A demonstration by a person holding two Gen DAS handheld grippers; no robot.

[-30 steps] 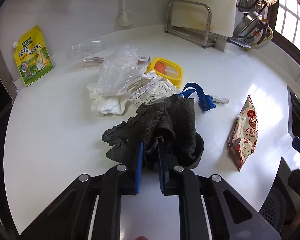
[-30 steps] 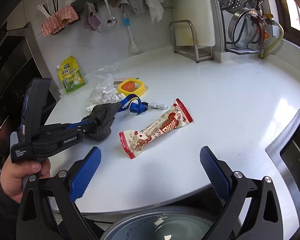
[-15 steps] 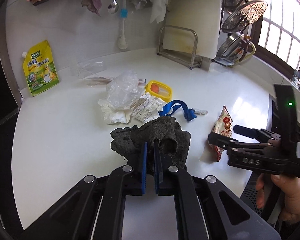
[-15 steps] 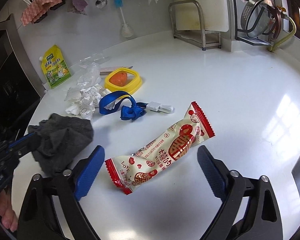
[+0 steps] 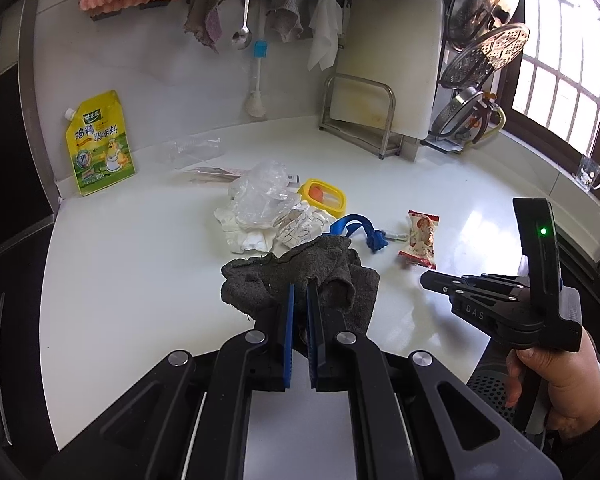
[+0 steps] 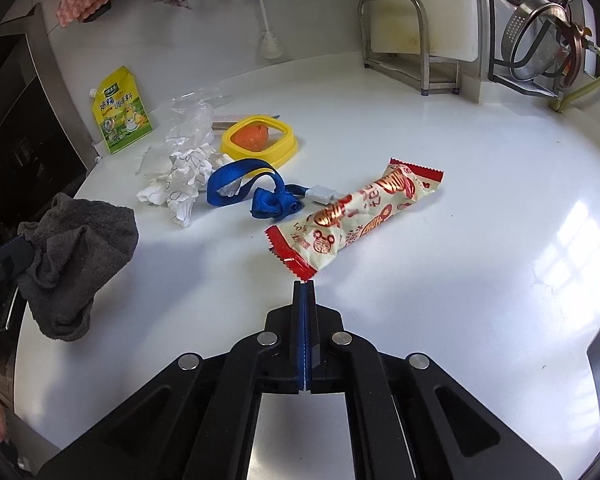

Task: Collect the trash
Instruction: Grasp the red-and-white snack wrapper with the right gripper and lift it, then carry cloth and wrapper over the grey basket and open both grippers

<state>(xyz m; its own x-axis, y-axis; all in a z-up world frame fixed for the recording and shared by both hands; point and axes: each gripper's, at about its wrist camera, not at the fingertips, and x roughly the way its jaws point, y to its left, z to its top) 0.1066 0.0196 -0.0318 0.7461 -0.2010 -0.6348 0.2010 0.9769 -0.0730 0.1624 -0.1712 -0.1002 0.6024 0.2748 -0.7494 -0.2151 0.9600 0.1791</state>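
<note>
On the white table [image 6: 440, 240] a small yellow-rimmed container [image 6: 259, 140] holds something orange, and against the back wall leans a yellow pouch [image 5: 99, 142] printed with Chinese characters and a cartoon chicken. The left gripper [image 5: 298, 294] pinches a dark grey rag [image 5: 300, 268], lifted above the table. The right gripper [image 6: 304, 286], marked "DAS", is pressed together on nothing, its tips just short of the red-and-cream snack wrapper [image 6: 356, 220], on which I can read "LOVE".

White countertop [image 6: 480, 208], snack wrapper [image 6: 356, 216], blue strap [image 6: 244, 188], crumpled paper [image 6: 184, 184], yellow lid [image 6: 260, 138]
</note>
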